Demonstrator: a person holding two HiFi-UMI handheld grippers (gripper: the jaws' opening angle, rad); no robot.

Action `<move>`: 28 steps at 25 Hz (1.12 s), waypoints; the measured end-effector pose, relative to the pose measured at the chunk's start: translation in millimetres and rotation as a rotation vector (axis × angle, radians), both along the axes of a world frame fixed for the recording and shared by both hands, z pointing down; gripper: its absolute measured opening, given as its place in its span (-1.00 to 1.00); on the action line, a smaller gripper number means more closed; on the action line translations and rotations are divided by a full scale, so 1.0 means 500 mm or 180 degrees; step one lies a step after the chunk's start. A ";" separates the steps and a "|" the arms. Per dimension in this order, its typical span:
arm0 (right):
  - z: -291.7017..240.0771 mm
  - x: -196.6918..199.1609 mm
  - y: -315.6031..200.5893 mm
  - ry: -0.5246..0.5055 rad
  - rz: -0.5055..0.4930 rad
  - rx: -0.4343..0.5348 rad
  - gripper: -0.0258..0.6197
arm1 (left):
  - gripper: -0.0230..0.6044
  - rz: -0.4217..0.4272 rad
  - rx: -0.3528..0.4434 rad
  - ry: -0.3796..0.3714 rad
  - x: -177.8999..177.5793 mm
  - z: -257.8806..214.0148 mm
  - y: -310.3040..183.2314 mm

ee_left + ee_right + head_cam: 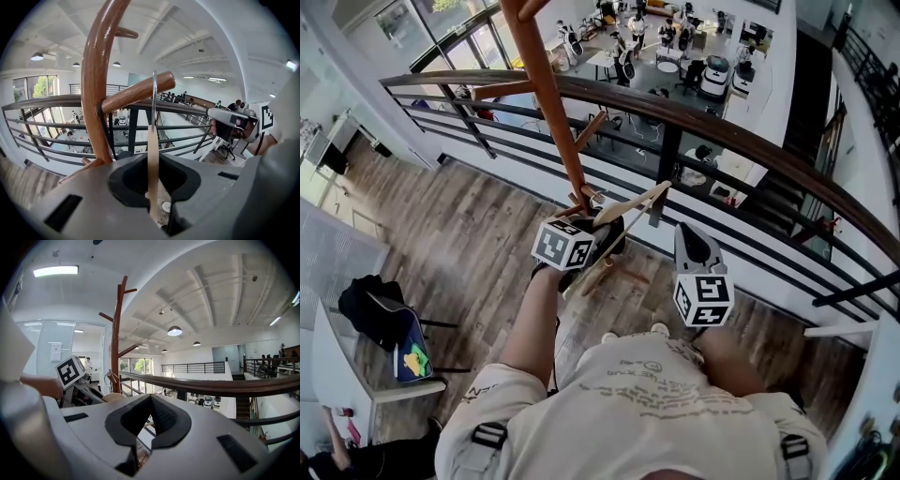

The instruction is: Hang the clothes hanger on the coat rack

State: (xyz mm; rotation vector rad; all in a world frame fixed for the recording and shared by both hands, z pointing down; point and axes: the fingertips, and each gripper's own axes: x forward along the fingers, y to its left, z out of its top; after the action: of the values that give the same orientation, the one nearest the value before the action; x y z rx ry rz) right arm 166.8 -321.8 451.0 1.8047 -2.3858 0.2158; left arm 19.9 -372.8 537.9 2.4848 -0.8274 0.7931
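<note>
The wooden coat rack [548, 98] rises in front of me; its pole [96, 84] and a slanted peg [136, 92] fill the left gripper view. My left gripper [602, 236] is shut on the pale wooden hanger [628, 208], held edge-on between the jaws [152, 154]. The hanger's metal hook [154, 101] stands upright and crosses the peg, seemingly looped over it. My right gripper [692, 239] is shut on nothing and hovers just right of the hanger; in its own view [149, 401] the rack [116, 333] stands to the left.
A dark curved railing [750, 141] runs right behind the rack, with a drop to an office floor beyond. A chair with a black bag [370, 309] and a white table [337, 375] stand at my left on the wood floor.
</note>
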 end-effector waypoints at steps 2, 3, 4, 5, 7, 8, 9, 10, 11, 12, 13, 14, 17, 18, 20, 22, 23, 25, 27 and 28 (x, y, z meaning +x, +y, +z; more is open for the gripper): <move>0.002 -0.001 -0.004 0.0009 -0.0004 -0.0008 -0.92 | -0.74 -0.0024 -0.0021 0.0004 -0.003 0.005 -0.007; 0.003 -0.002 -0.006 0.0012 -0.0006 -0.0012 -0.92 | -0.74 -0.0038 -0.0033 0.0009 -0.006 0.008 -0.010; 0.004 -0.003 -0.009 0.0016 -0.0008 -0.0015 -0.92 | -0.74 -0.0053 -0.0045 0.0014 -0.008 0.011 -0.014; 0.005 -0.003 -0.011 0.0018 -0.0008 -0.0019 -0.92 | -0.74 -0.0070 -0.0058 0.0020 -0.011 0.013 -0.017; 0.007 -0.005 -0.014 0.0024 -0.0012 -0.0030 -0.92 | -0.74 -0.0114 -0.0095 0.0025 -0.017 0.019 -0.022; 0.008 -0.005 -0.014 0.0029 -0.0016 -0.0036 -0.92 | -0.74 -0.0140 -0.0115 0.0020 -0.020 0.021 -0.024; 0.009 -0.006 -0.015 0.0034 -0.0019 -0.0043 -0.92 | -0.74 -0.0166 -0.0135 0.0012 -0.023 0.023 -0.026; 0.010 -0.006 -0.015 0.0039 -0.0023 -0.0051 -0.92 | -0.74 -0.0189 -0.0151 0.0004 -0.026 0.025 -0.027; 0.011 -0.006 -0.015 0.0042 -0.0025 -0.0058 -0.92 | -0.74 -0.0207 -0.0166 0.0001 -0.029 0.025 -0.029; 0.012 -0.006 -0.016 0.0042 -0.0027 -0.0065 -0.92 | -0.74 -0.0219 -0.0179 0.0007 -0.030 0.026 -0.031; 0.013 -0.006 -0.017 0.0041 -0.0030 -0.0069 -0.92 | -0.74 -0.0229 -0.0191 0.0016 -0.031 0.026 -0.032; 0.014 -0.006 -0.017 0.0040 -0.0033 -0.0072 -0.92 | -0.74 -0.0243 -0.0200 0.0025 -0.031 0.026 -0.034; 0.017 -0.005 -0.018 0.0038 -0.0041 -0.0082 -0.92 | -0.74 -0.0313 -0.0220 0.0030 -0.032 0.030 -0.040; 0.018 -0.005 -0.019 0.0037 -0.0043 -0.0084 -0.92 | -0.74 -0.0333 -0.0227 0.0030 -0.032 0.031 -0.042; 0.021 -0.003 -0.021 0.0034 -0.0040 -0.0089 -0.92 | -0.74 -0.0358 -0.0242 0.0020 -0.032 0.035 -0.046; 0.023 0.002 -0.023 0.0027 -0.0027 -0.0096 -0.92 | -0.74 -0.0382 -0.0254 -0.0012 -0.031 0.041 -0.051; 0.024 0.005 -0.024 0.0022 -0.0022 -0.0098 -0.92 | -0.74 -0.0398 -0.0258 -0.0027 -0.031 0.045 -0.053; 0.025 0.009 -0.025 0.0015 -0.0018 -0.0099 -0.92 | -0.74 -0.0435 -0.0255 -0.0057 -0.032 0.048 -0.056; 0.025 0.012 -0.026 0.0009 -0.0020 -0.0097 -0.92 | -0.74 -0.0476 -0.0237 -0.0088 -0.034 0.049 -0.059; 0.025 0.013 -0.026 0.0006 -0.0022 -0.0095 -0.92 | -0.74 -0.0488 -0.0225 -0.0099 -0.034 0.050 -0.060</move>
State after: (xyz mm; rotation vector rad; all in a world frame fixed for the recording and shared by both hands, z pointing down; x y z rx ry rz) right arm 173.4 -334.8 463.7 1.7827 -2.3742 0.2475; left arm 3.0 -403.1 562.7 2.3209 -0.9706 0.7948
